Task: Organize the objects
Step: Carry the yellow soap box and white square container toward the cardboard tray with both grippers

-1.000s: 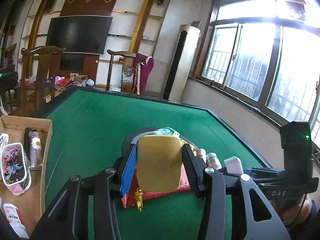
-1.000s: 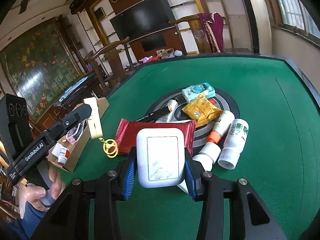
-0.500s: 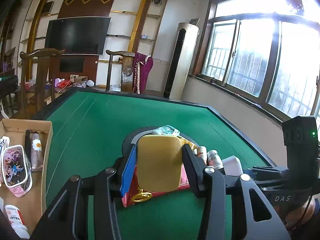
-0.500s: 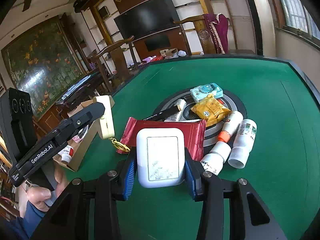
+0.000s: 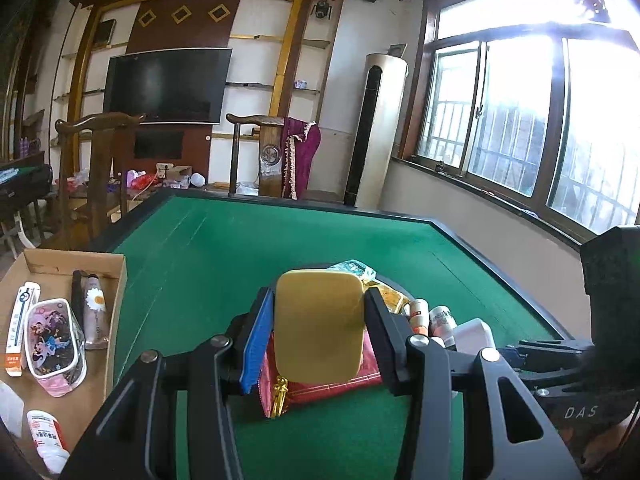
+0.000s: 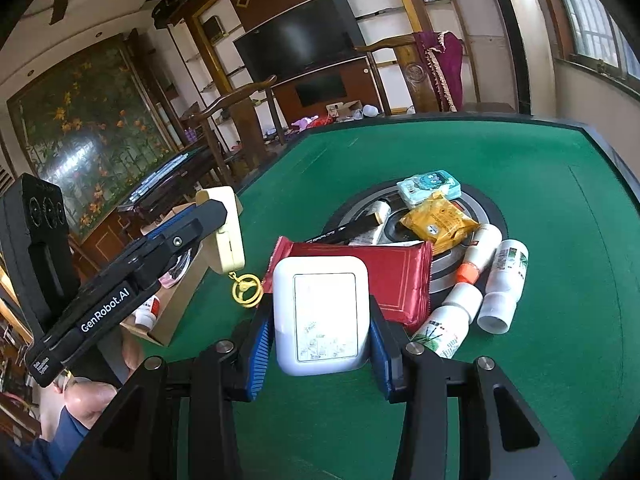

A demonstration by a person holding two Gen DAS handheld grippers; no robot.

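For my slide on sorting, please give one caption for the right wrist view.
Right gripper holds a white case above the green table, while the left gripper lifts a yellow case beside it.

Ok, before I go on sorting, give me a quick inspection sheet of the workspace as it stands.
Surface: green felt table, round black centre plate under the pile.
Job's things: cardboard box at the table's left edge holds a cartoon pouch, a daisy tube and small packs.
Clutter: red packet, yellow sachet, teal pack, three white bottles piled on and beside the plate.
Grippers: left gripper shut on a yellow case with a gold key ring; right gripper shut on a white case.
Cables: nothing seen.
Surroundings: television, wooden chairs, windows.
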